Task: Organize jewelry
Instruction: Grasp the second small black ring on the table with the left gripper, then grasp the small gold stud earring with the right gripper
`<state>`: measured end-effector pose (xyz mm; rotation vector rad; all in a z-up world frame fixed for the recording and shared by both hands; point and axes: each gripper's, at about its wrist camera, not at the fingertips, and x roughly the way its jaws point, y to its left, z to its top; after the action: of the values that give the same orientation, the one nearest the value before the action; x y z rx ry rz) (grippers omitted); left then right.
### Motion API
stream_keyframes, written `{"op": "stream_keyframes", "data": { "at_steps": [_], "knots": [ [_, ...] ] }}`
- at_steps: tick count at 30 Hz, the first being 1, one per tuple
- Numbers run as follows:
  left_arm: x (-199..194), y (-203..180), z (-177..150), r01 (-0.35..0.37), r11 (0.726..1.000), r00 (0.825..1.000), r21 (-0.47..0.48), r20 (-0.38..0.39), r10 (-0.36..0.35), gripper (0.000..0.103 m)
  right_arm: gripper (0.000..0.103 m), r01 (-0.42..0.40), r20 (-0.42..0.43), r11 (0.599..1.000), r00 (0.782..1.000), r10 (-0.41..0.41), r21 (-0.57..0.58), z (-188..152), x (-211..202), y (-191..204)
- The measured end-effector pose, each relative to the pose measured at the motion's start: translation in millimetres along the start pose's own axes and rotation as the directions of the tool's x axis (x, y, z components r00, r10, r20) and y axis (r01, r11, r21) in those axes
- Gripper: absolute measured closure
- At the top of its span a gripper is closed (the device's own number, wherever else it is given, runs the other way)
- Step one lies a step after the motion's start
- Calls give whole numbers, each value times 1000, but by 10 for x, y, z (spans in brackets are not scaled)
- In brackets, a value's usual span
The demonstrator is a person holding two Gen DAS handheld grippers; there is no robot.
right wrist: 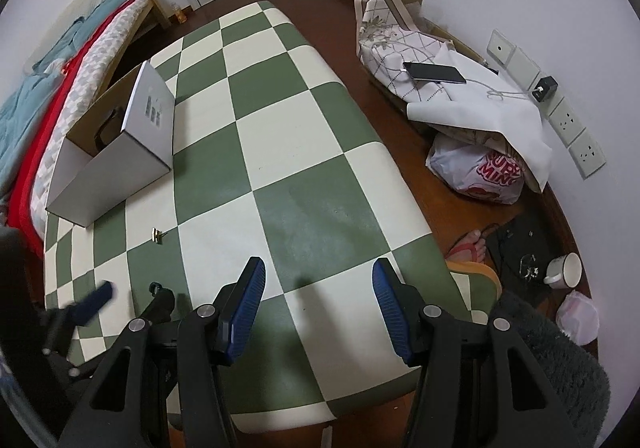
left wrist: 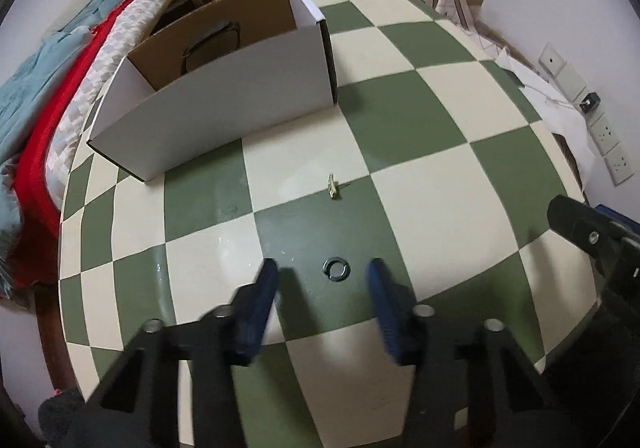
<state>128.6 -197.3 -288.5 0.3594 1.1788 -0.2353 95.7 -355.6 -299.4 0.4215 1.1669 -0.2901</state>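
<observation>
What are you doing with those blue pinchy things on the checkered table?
A person is tidying jewelry with a gripper in each hand. The left gripper is open, its fingers on either side of a small dark ring lying on the checkered table. A little gold piece lies farther on, near the open white box. The right gripper is open and holds nothing.
</observation>
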Motion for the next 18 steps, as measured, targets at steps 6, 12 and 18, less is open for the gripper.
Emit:
{"op": "stream_keyframes", "data": {
  "at_steps": [6,12,18],
  "knots": [
    [-21,-30,17,10,1000,1000,12,11,-10,93,45,-4,7,1000,1000,4,6,5,-2,-11],
    [-57,149,-28,1,1000,1000,-14,19,-1,93,45,-20,18,1000,1000,20,4,11,-56,22],
    [-129,872,-139,-100,987,995,-127,19,103,93,45,-139,8,988,990,140,-61,42,-65,356]
  ]
}}
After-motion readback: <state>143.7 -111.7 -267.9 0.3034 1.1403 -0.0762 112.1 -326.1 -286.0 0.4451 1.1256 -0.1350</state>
